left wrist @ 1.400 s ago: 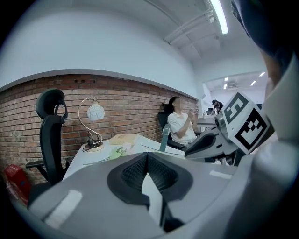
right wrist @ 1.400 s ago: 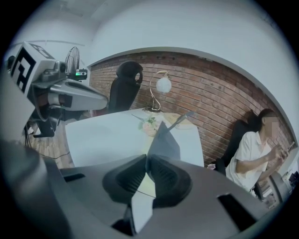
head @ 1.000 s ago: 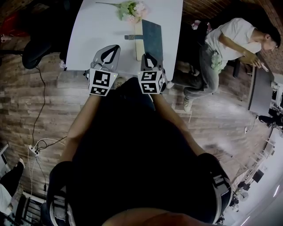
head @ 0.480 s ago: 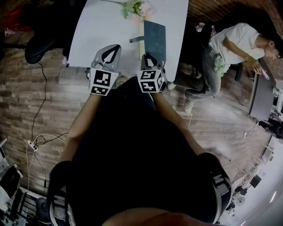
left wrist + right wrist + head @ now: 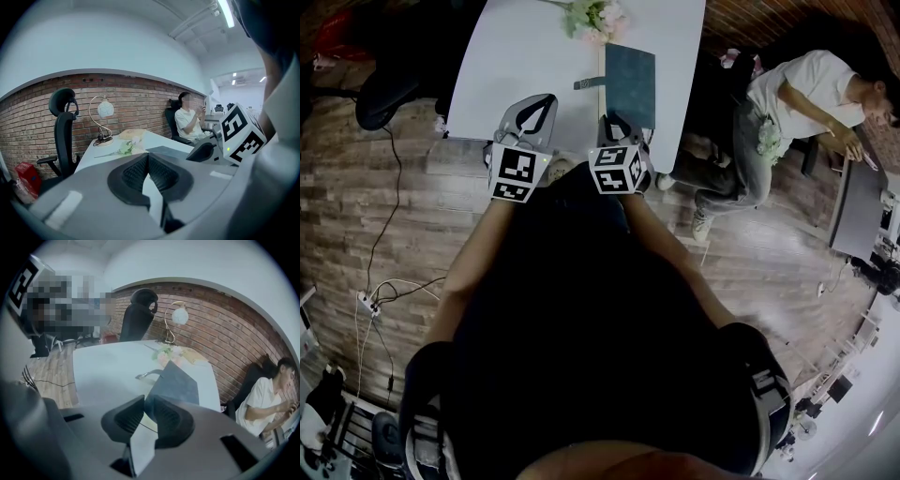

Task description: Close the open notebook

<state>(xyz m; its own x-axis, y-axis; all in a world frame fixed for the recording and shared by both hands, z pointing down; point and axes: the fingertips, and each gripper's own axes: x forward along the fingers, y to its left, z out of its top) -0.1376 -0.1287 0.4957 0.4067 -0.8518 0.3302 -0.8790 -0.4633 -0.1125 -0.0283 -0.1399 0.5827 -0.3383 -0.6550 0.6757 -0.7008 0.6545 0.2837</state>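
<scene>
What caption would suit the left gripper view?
Shut left gripper above a white desk with flowers, a globe lamp, brick wall behind.

Dark top (image 5: 581,309), grey grippers (image 5: 542,101), black-white marker cubes (image 5: 517,173)

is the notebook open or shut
Nearly shut: the notebook shows its dark cover over the pages, a cream strip beside it; fully flat, cannot tell.

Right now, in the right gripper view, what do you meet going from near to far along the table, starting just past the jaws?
notebook → flowers → lamp → brick wall. The flat beige item beside the flowers is left out because its depth overlaps theirs.
</scene>
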